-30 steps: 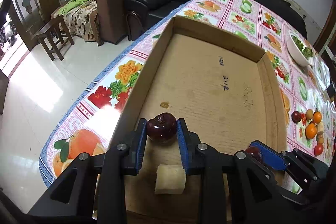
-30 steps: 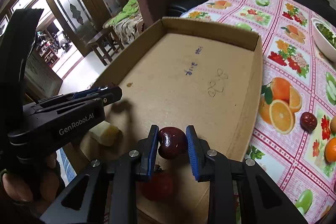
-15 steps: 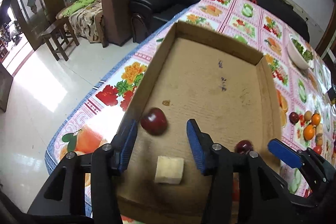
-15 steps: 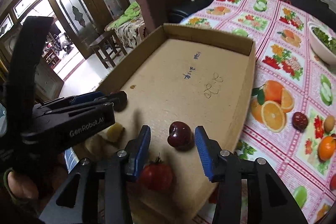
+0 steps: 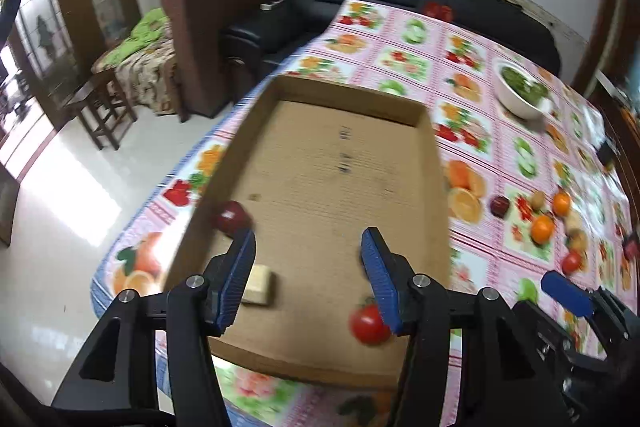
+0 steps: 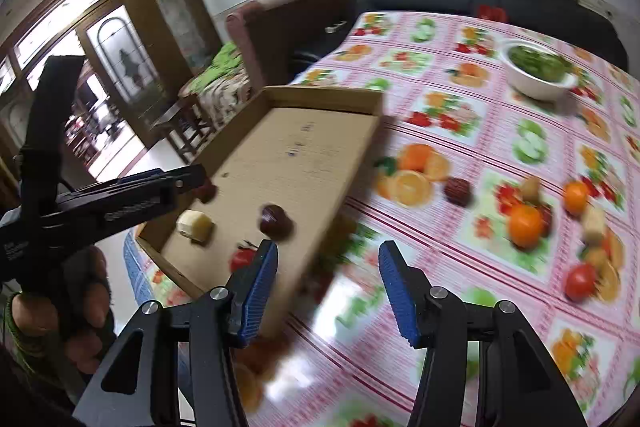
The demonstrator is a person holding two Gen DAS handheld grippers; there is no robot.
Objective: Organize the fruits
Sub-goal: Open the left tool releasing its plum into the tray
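Cardboard tray (image 5: 352, 95), shallow and brown, sits at the left edge of the tabletop covered with a pink fruit-print tablecloth (image 6: 472, 155). Left gripper (image 5: 307, 281), blue-padded jaws spread wide, empty, over the tray's near end. Right gripper (image 6: 327, 291), also spread and empty, over the tablecloth just past the tray's right wall.

4 items in the tray:
- dark red apple (image 5: 231, 217) against the left wall, just beyond the left gripper's left finger
- pale yellow fruit chunk (image 5: 261, 284) near the near-left corner
- red tomato (image 5: 369, 323) near the near-right corner, beside the left gripper's right finger
- 2nd dark red round fruit (image 6: 275, 220) near the near end, seen only from the right wrist

Loose fruit cluster at the right side of the tabletop: dark red wrinkled fruit (image 6: 458, 190), large orange (image 6: 525, 225), smaller orange (image 6: 575, 195), red tomato on the cloth (image 6: 581, 281); others too blurred to tell. White bowl of greens (image 6: 536, 69) toward the far right corner.
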